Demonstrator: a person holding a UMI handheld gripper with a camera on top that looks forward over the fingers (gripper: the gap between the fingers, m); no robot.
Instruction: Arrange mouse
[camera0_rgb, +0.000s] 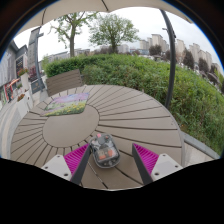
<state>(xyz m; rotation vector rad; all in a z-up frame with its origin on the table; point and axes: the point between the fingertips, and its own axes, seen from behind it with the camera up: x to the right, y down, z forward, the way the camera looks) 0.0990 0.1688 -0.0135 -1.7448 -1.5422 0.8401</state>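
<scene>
A small mouse (104, 150) with a see-through shell and dark innards lies on the round wooden slatted table (120, 112). It rests between my gripper's (112, 154) two fingers, close to the left magenta pad (76, 158) and with a clear gap to the right pad (147, 158). The fingers are open and stand about the mouse without pressing on it. A flat rectangular mat (67, 102) with a green and purple print lies on the far left part of the table, well beyond the fingers.
A wooden chair (65, 80) stands behind the table at its far left. A dark pole (172, 60) rises beyond the table's right side. A green hedge (160, 75), trees and buildings lie behind. The table's edge curves close on the right.
</scene>
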